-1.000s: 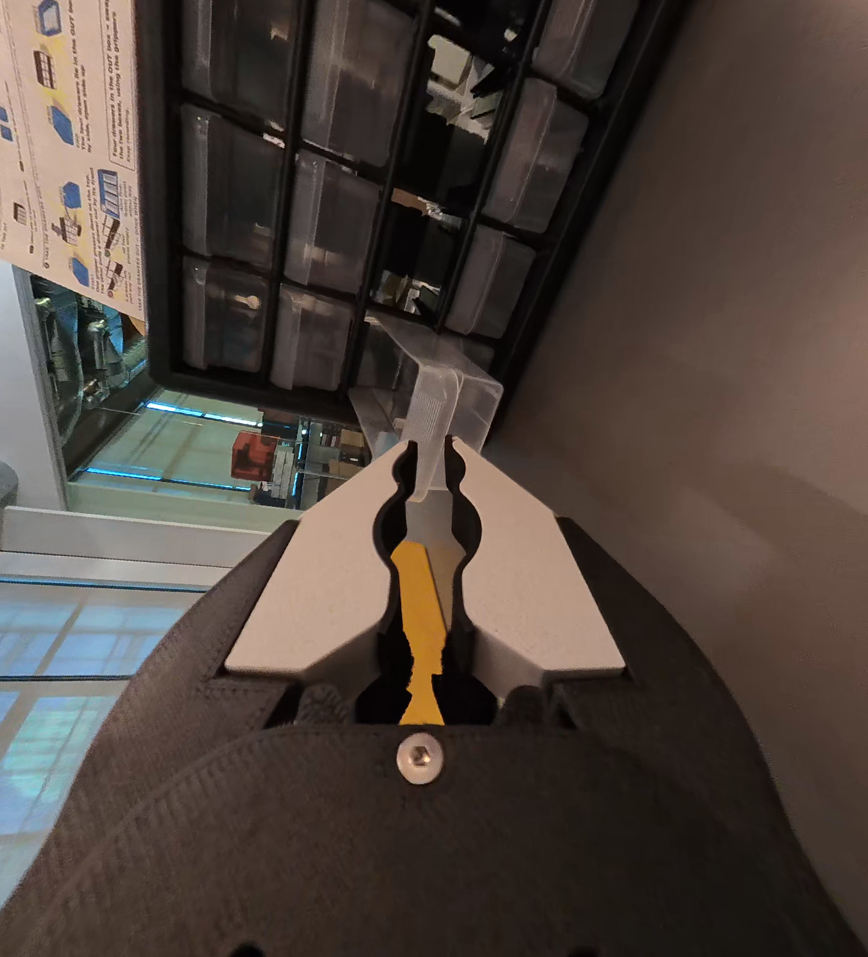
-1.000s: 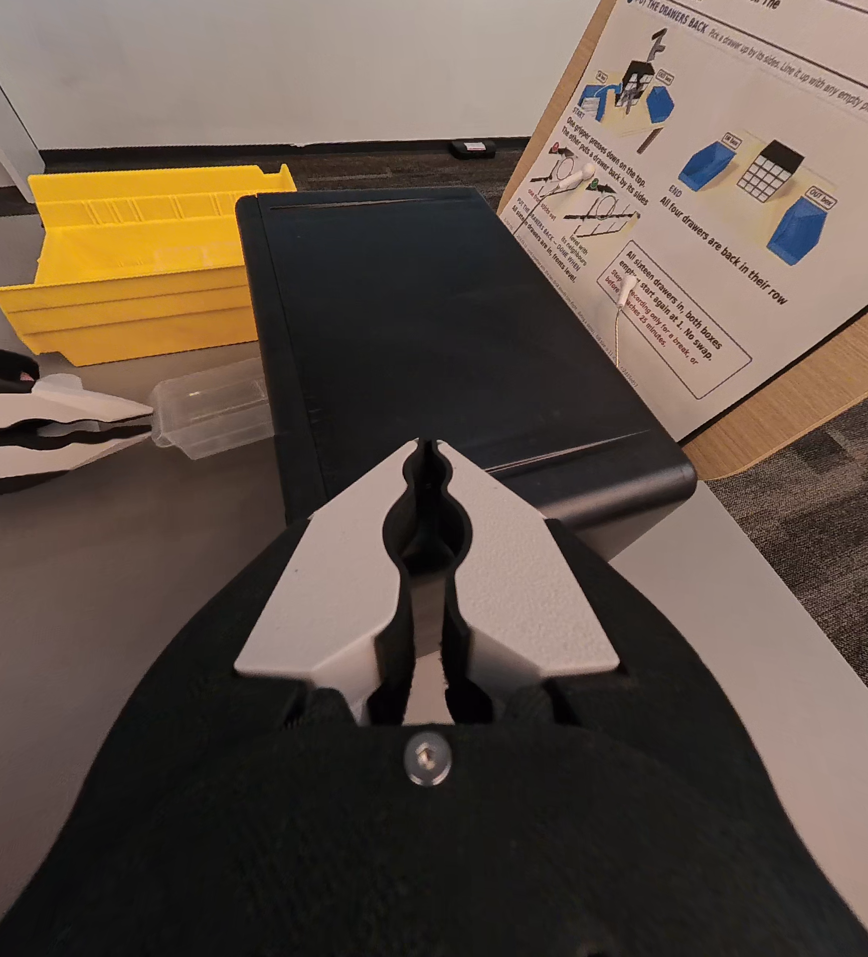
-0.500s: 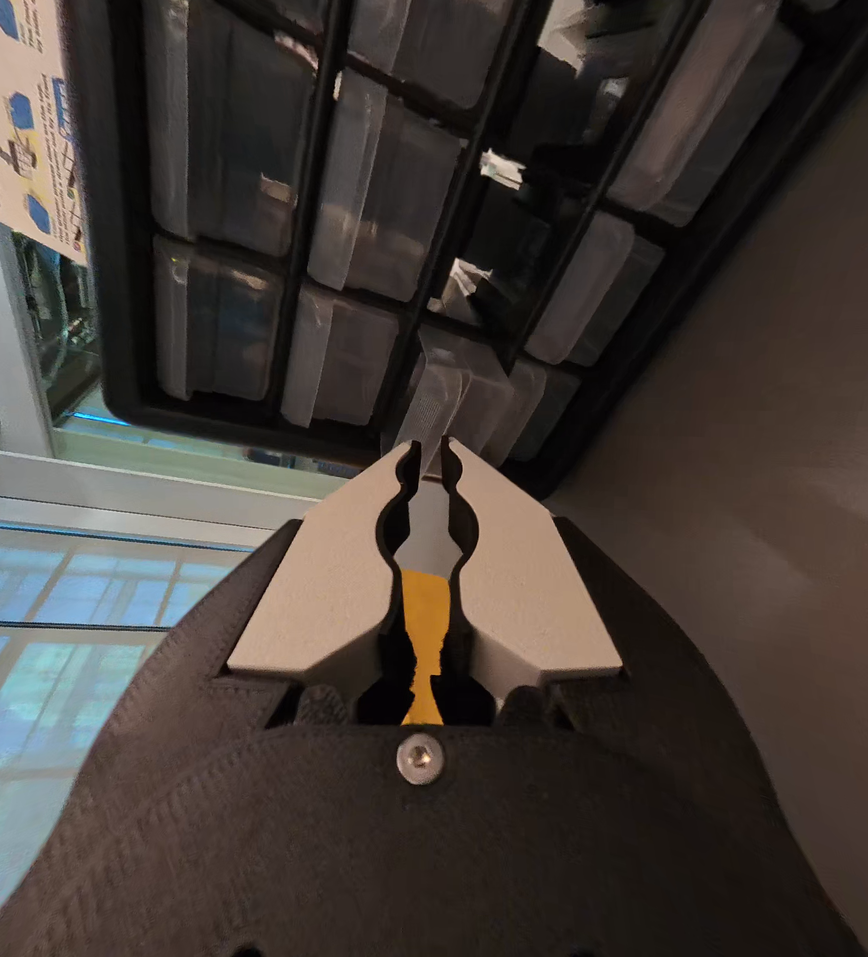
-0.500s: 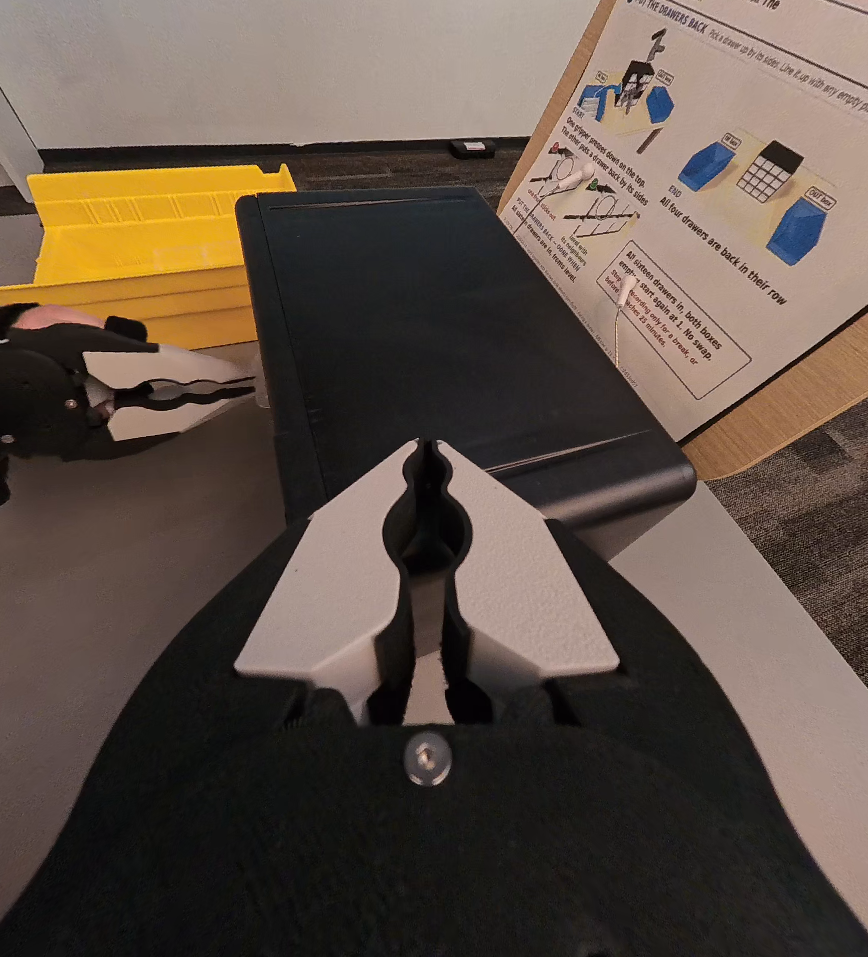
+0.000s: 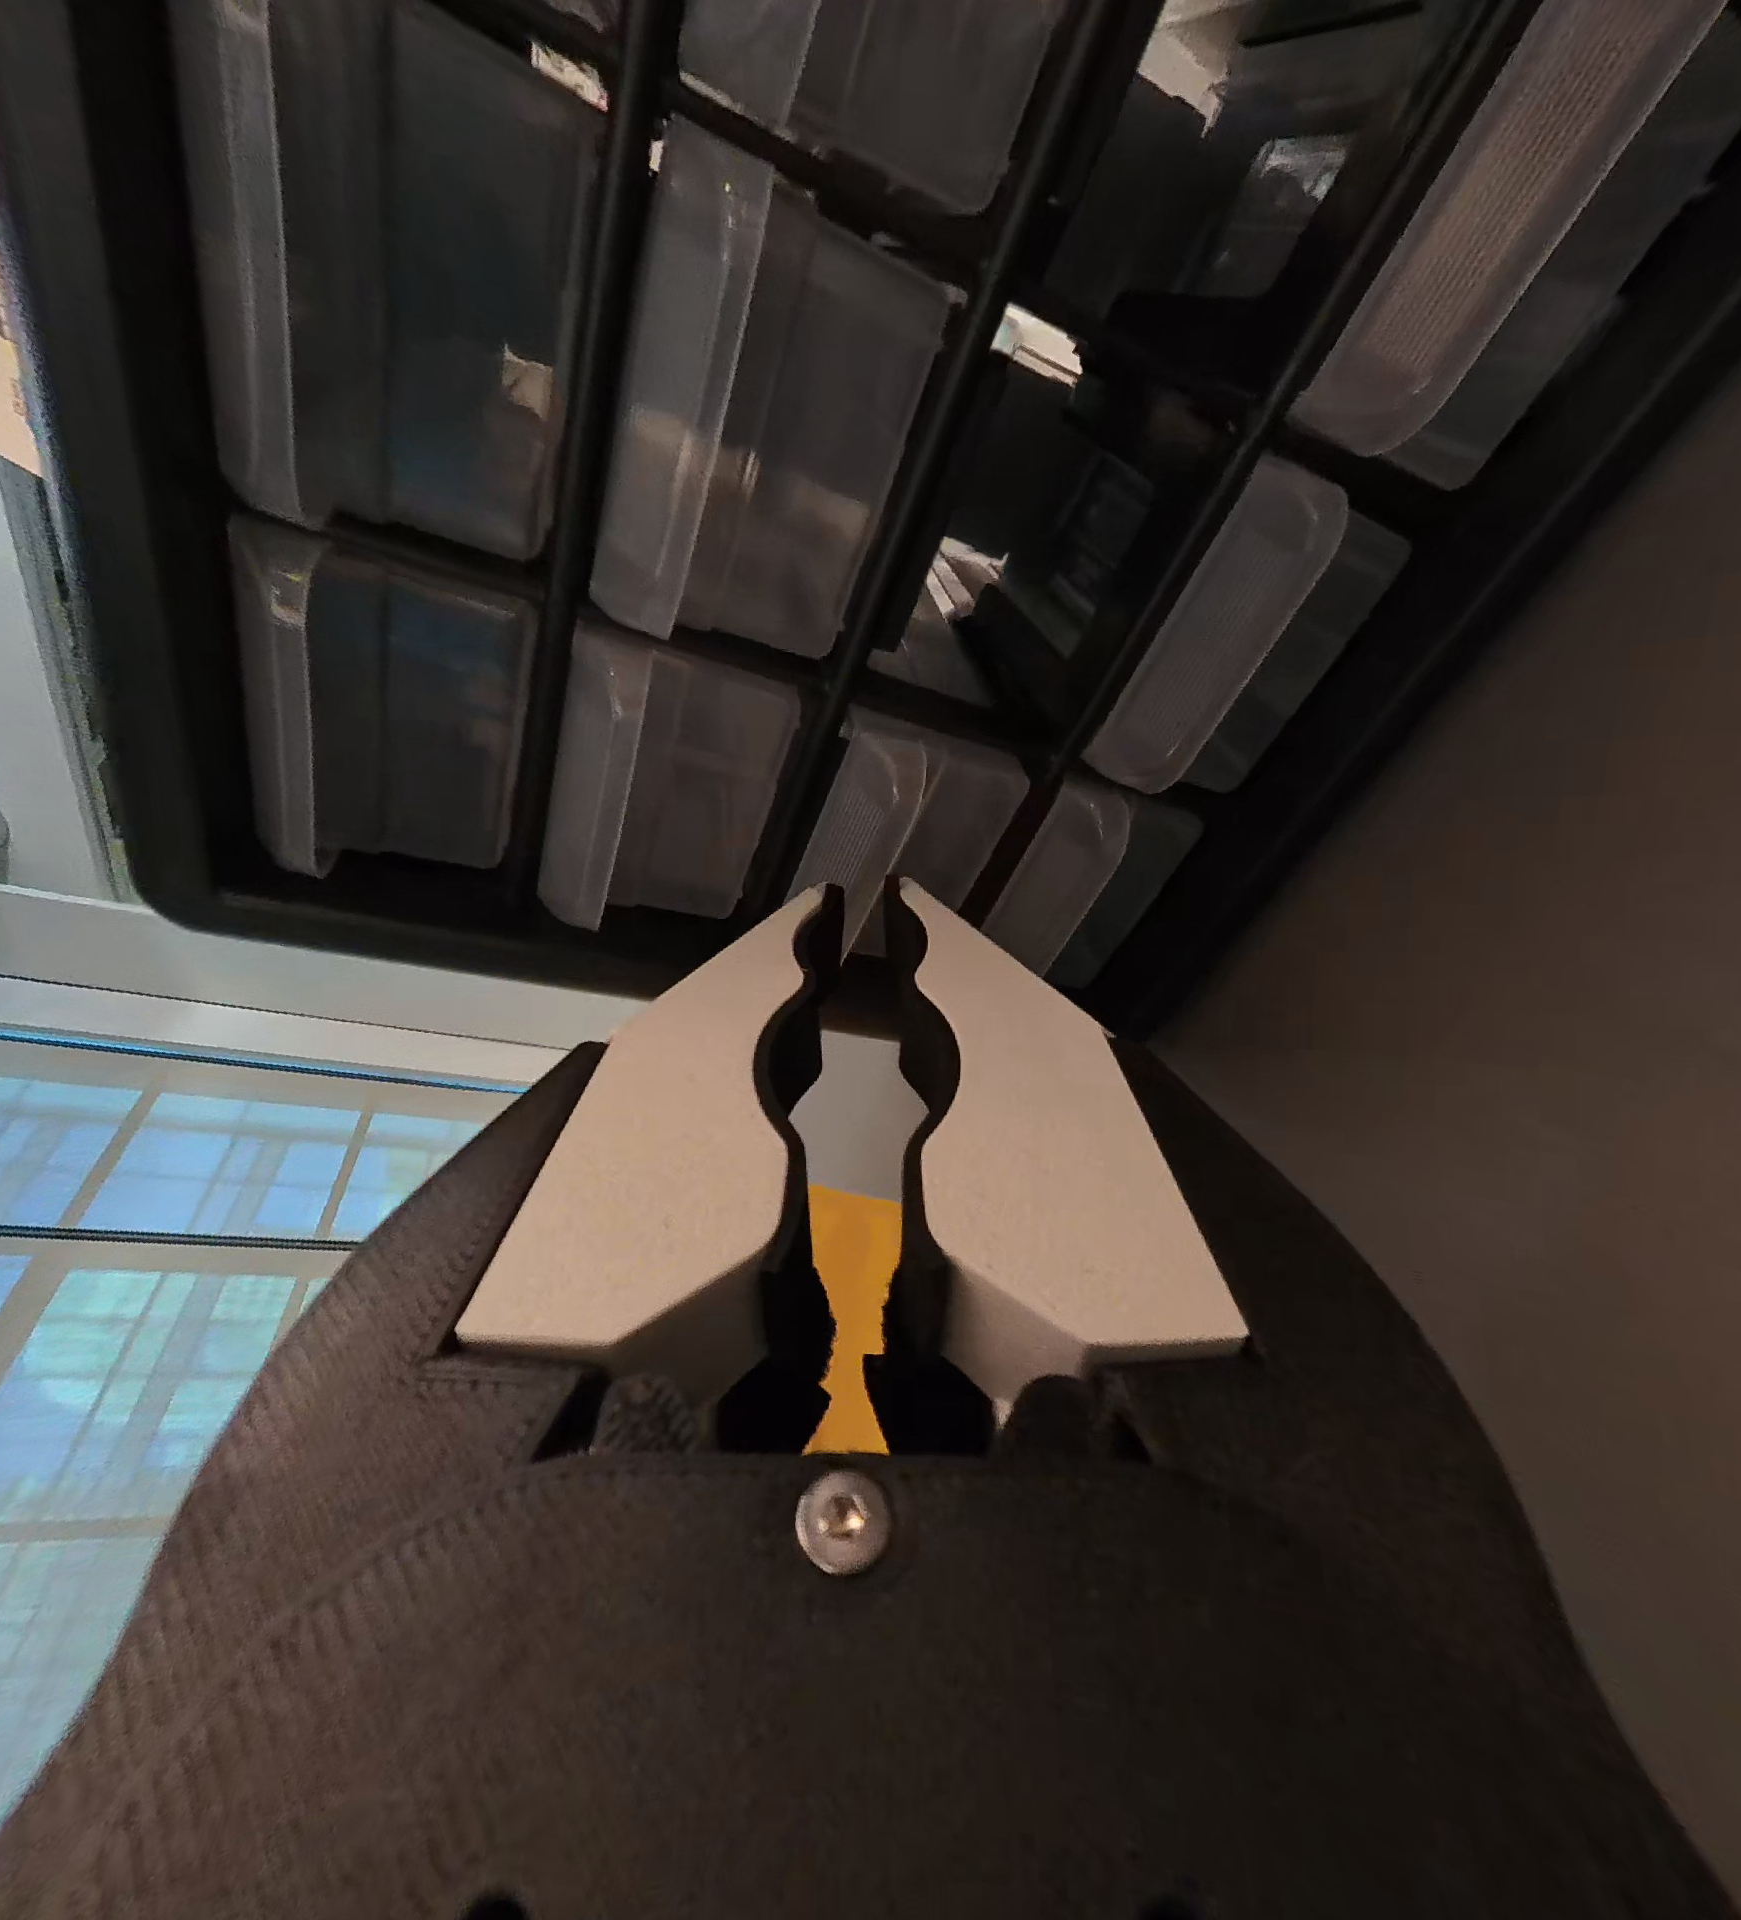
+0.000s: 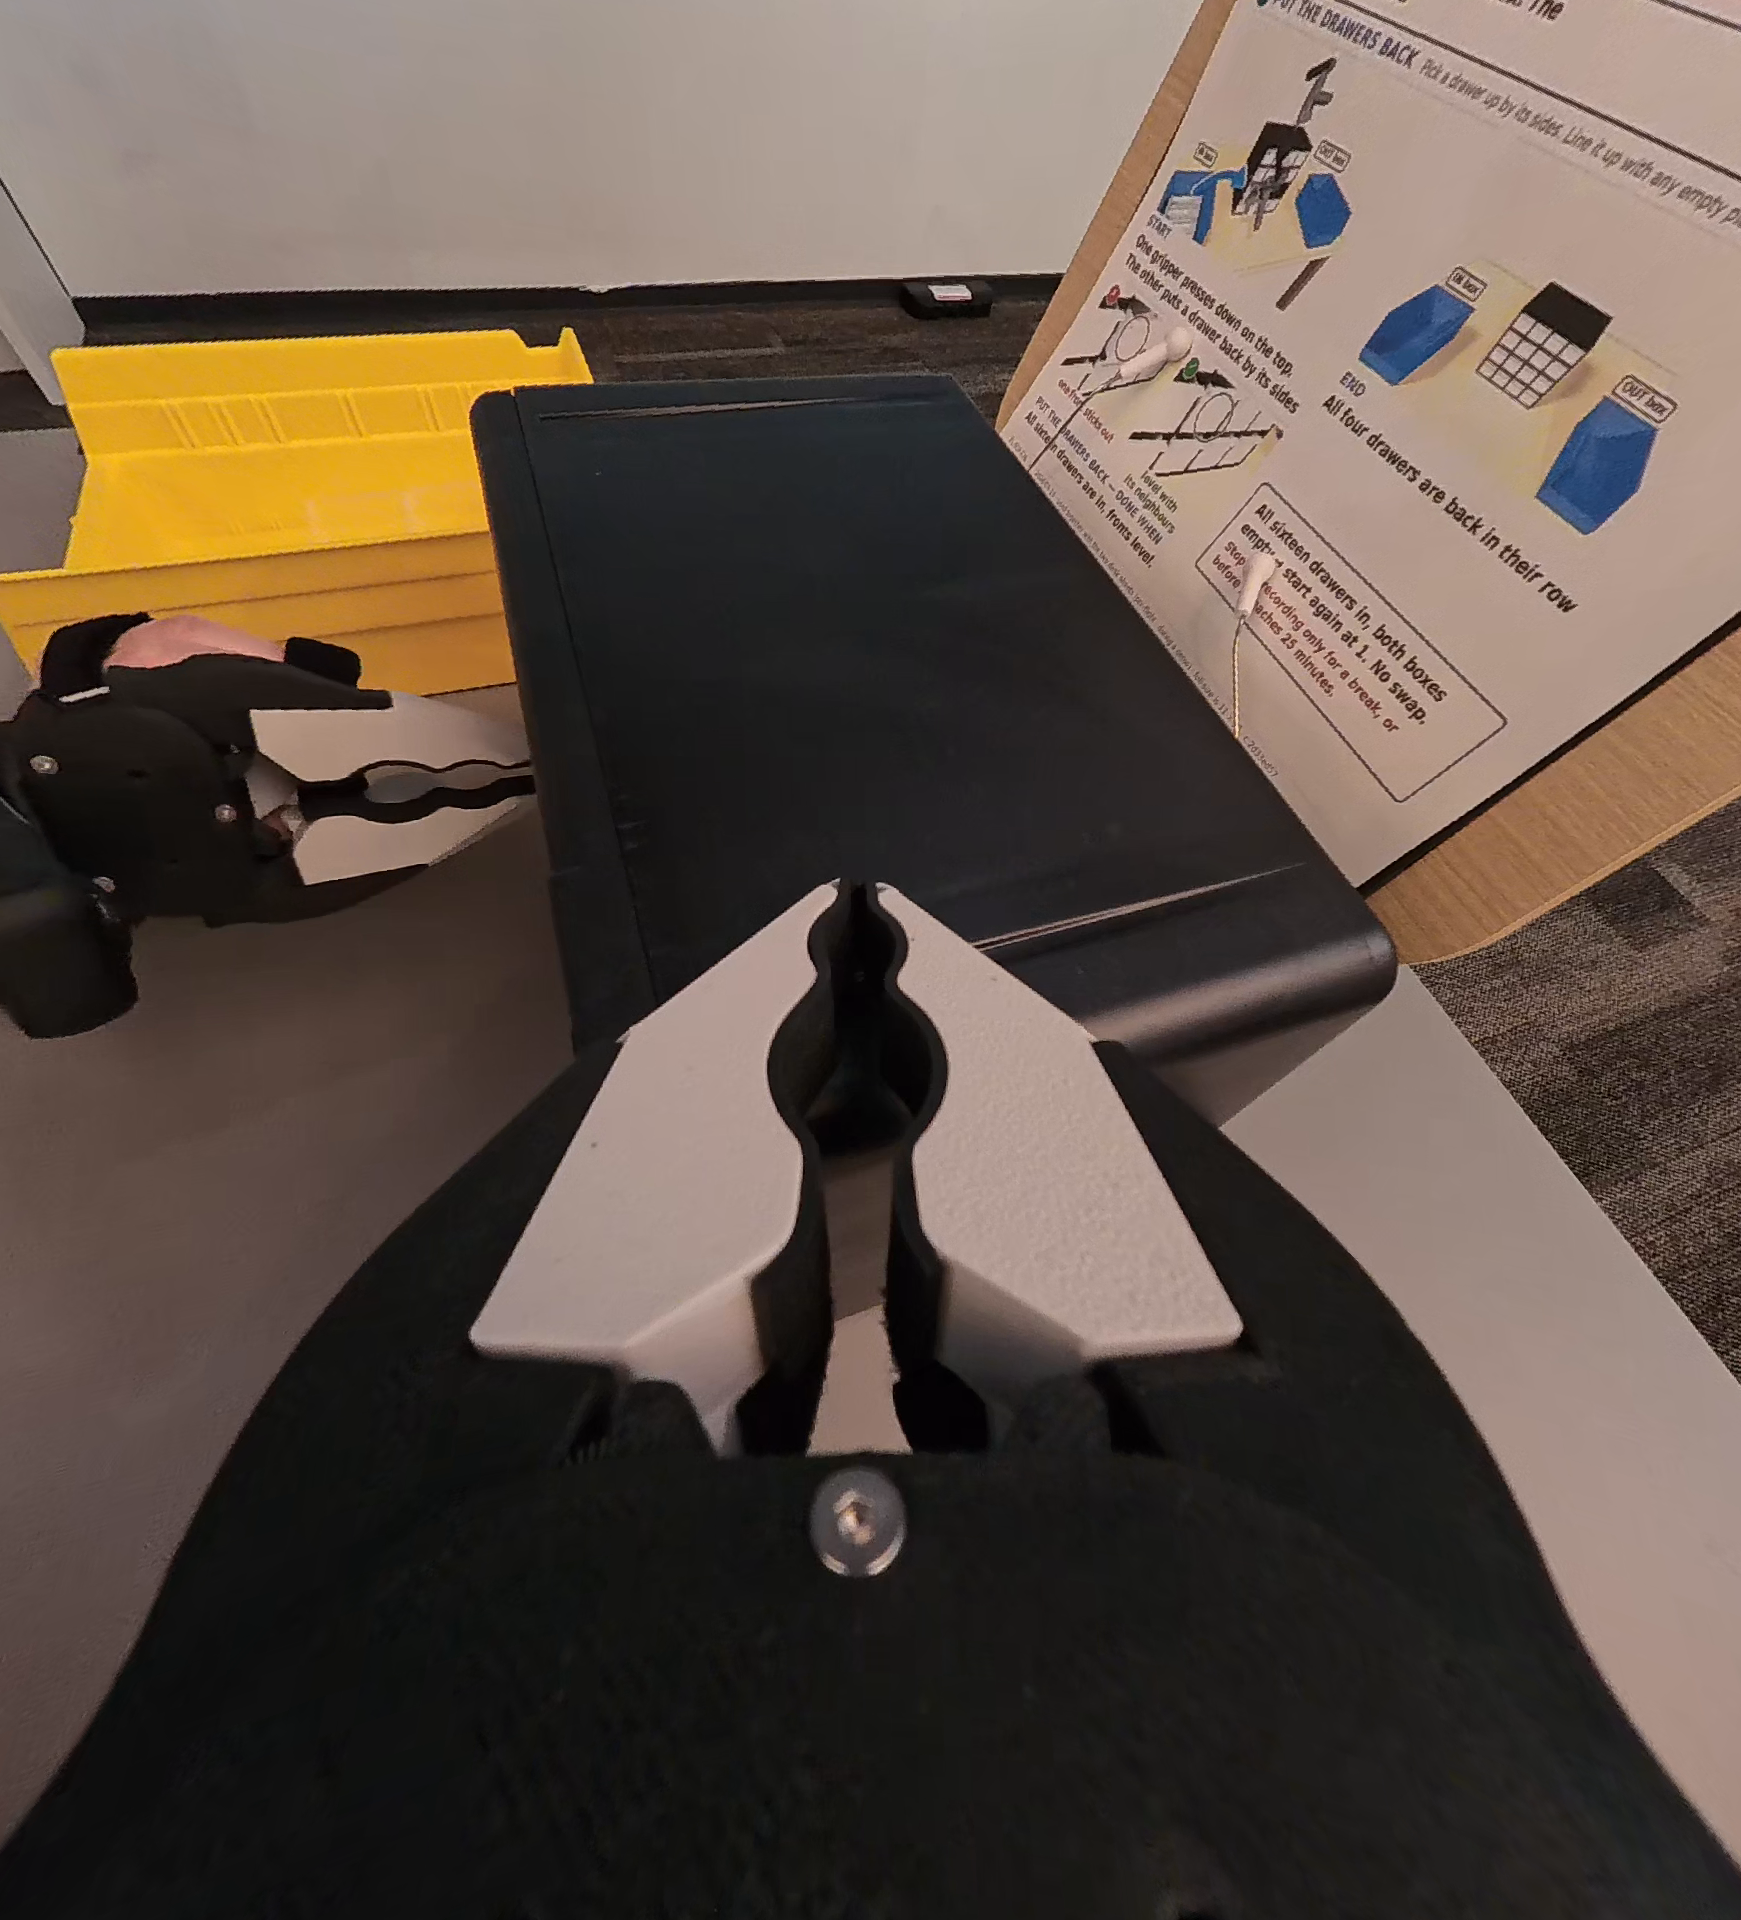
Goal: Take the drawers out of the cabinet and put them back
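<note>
My left claw (image 5: 861,894) pinches the ribbed pull tab of a clear plastic drawer (image 5: 881,821), which sits nearly all the way into its slot in the cabinet (image 5: 76,436) straight ahead of the tips. The fingers (image 5: 679,1122) are matte grey wedges with wavy black inner edges, set in a coarse, woven-looking black body. The cabinet face is a black grid of thin bars; most cells ahead hold frosted, round-cornered drawers, while at least one cell up and right of my tips looks open and dark, though I can't be sure through the glare.

My right claw (image 6: 855,891) is closed with nothing between its tips, and these rest at the near edge of the cabinet's smooth, flat black top (image 6: 845,644). Whether they press on it I cannot tell. Off to its left the left claw (image 6: 523,774) meets the cabinet front low over the grey matte table (image 6: 222,1195). Beyond that stands a glossy yellow bin (image 6: 263,520) with ribbed walls. To the right of the tips a printed board (image 6: 1468,343) leans on a wood-grain panel.
</note>
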{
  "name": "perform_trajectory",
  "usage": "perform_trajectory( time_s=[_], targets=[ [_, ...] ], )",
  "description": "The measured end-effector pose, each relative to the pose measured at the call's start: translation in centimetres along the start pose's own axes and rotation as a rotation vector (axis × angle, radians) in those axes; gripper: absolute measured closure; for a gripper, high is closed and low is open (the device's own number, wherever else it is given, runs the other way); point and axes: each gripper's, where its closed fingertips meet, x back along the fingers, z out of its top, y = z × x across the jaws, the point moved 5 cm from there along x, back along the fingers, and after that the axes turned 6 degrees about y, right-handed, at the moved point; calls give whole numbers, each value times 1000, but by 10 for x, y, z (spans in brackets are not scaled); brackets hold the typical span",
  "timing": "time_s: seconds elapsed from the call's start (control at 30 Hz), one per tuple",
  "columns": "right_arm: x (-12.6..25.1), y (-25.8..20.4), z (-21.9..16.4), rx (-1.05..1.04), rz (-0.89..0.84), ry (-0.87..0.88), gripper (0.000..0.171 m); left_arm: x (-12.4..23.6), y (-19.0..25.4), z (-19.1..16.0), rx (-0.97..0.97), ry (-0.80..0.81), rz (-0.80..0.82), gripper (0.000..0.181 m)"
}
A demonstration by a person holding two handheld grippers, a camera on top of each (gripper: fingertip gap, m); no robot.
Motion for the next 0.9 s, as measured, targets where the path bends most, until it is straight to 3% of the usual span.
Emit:
perform_trajectory(
  time_s=[0.2,0.27,0.37,0.5,0.6,0.7,0.83,0.9],
  targets=[
    [0,0,0,-3,4,2,171,-2,0,1,56,7,-3,173],
    [0,0,0,-4,5,4,171,3,1,4,112,45,-28,150],
    [0,1,0,-9,9,7,171,30,-5,7,213,103,-44,145],
    [0,1,-1,-16,16,12,171,92,-49,2,589,173,-68,148],
    [0,1,-1,-21,18,14,171,133,-116,-33,782,201,-36,156],
    [0,2,-1,-23,19,15,171,142,-161,-92,819,131,-119,156],
    [0,2,-1,-29,17,12,171,119,-141,-163,696,19,-493,134],
    [0,1,0,-26,13,9,171,106,-122,-187,678,39,-574,143]
  ],
)
